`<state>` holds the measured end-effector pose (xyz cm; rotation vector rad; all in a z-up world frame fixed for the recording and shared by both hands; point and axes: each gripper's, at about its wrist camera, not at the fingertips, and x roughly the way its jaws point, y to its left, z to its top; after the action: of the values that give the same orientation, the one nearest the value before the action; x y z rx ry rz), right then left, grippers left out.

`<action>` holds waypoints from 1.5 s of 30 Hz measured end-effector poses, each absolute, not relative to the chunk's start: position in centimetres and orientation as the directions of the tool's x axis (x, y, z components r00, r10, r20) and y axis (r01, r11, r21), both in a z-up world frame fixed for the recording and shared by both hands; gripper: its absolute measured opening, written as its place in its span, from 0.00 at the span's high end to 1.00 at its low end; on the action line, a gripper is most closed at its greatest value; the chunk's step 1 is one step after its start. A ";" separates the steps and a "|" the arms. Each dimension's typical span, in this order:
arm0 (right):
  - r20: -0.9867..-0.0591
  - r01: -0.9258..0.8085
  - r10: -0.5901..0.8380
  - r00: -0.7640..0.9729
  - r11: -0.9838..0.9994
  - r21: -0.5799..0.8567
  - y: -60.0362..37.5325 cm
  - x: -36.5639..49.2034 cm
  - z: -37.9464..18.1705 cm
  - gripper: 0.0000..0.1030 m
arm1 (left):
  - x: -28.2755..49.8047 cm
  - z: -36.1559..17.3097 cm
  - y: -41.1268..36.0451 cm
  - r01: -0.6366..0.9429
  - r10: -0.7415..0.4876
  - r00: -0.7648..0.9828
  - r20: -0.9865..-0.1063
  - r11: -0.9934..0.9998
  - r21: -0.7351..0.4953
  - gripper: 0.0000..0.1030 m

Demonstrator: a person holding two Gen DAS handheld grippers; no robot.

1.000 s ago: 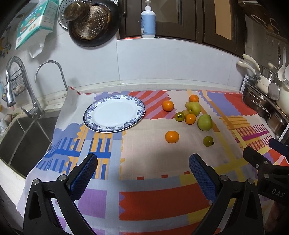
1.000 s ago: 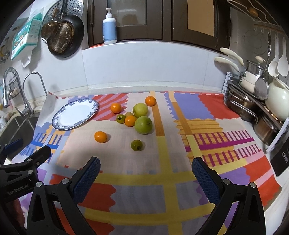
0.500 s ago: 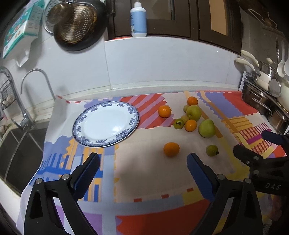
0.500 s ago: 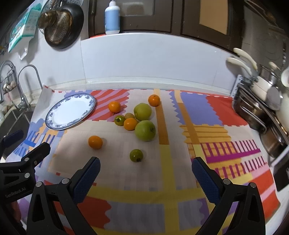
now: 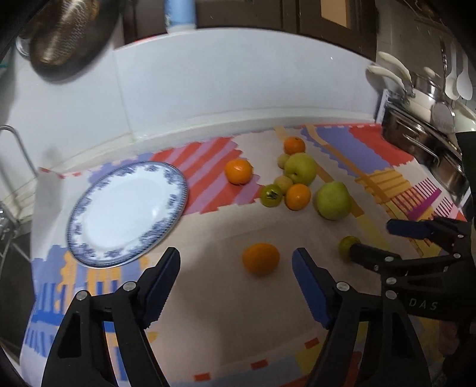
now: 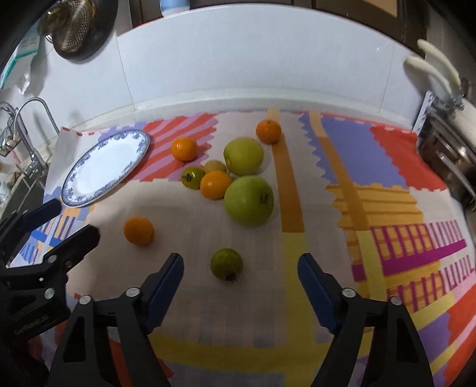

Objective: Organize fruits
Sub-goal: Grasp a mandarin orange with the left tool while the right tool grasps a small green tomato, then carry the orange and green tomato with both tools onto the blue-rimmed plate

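Kitchen counter w/ a colourful patterned cloth point(image 6: 342, 184) in red, purple, yellow and beige. Far side: white tiled backsplash point(image 6: 238, 59), dark wood cabinets point(image 5: 282, 15) above it. A bottle point(image 5: 180, 18) w/ blue label stands on the ledge at the far wall. Far left: a pan w/ metal strainer point(image 6: 74, 29) hangs on the wall; below it a chrome faucet point(image 6: 32, 131) at the sink. Right: steel pots point(image 5: 422, 131) and white utensils point(image 5: 458, 77) hanging.
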<state>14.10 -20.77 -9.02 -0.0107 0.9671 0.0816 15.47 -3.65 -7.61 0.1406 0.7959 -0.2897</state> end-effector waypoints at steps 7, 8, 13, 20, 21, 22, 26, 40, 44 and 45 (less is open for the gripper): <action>-0.853 -0.079 0.119 0.509 0.993 0.092 -20.9 15.2 -11.0 0.43 | 17.0 -9.6 -4.6 0.331 -0.221 0.605 -0.765 0.944 -0.011 0.39; -0.855 -0.079 0.123 0.504 0.992 0.096 -20.9 15.4 -11.1 0.44 | 17.2 -9.7 -4.8 0.336 -0.225 0.600 -0.767 0.942 -0.013 0.39; -0.860 -0.091 0.143 0.491 0.990 0.112 -20.8 15.8 -11.3 0.51 | 17.5 -10.3 -5.3 0.344 -0.225 0.586 -0.778 0.939 -0.012 0.47; -0.864 -0.113 0.147 0.482 0.988 0.106 -20.3 16.0 -11.7 0.64 | 18.1 -10.7 -5.4 0.350 -0.244 0.565 -0.788 0.936 -0.039 0.60; -0.864 -0.114 0.145 0.483 0.988 0.102 -20.3 16.0 -11.7 0.65 | 18.0 -10.6 -5.4 0.356 -0.250 0.566 -0.786 0.934 -0.040 0.64; -0.863 -0.114 0.145 0.483 0.988 0.102 -20.3 15.9 -11.7 0.67 | 18.0 -10.6 -5.5 0.362 -0.254 0.565 -0.785 0.931 -0.041 0.66; -0.862 -0.113 0.147 0.485 0.988 0.105 -20.3 16.0 -11.7 0.71 | 18.0 -10.6 -5.7 0.366 -0.251 0.571 -0.782 0.930 -0.032 0.67; -0.845 -0.138 0.176 0.505 0.983 0.123 -20.0 15.6 -10.3 0.72 | 16.7 -8.5 -4.8 0.341 -0.254 0.608 -0.752 0.939 -0.042 0.68; -0.828 -0.166 0.193 0.527 0.978 0.122 -19.3 15.1 -8.8 0.72 | 15.9 -7.2 -4.0 0.317 -0.242 0.637 -0.732 0.948 -0.038 0.68; -0.824 -0.175 0.199 0.531 0.977 0.123 -19.0 15.0 -8.4 0.72 | 15.6 -6.7 -3.8 0.311 -0.237 0.648 -0.724 0.950 -0.033 0.68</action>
<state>15.00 -19.05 -8.42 0.0264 0.9858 0.2232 15.65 -3.79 -6.74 0.0968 0.8082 -0.3121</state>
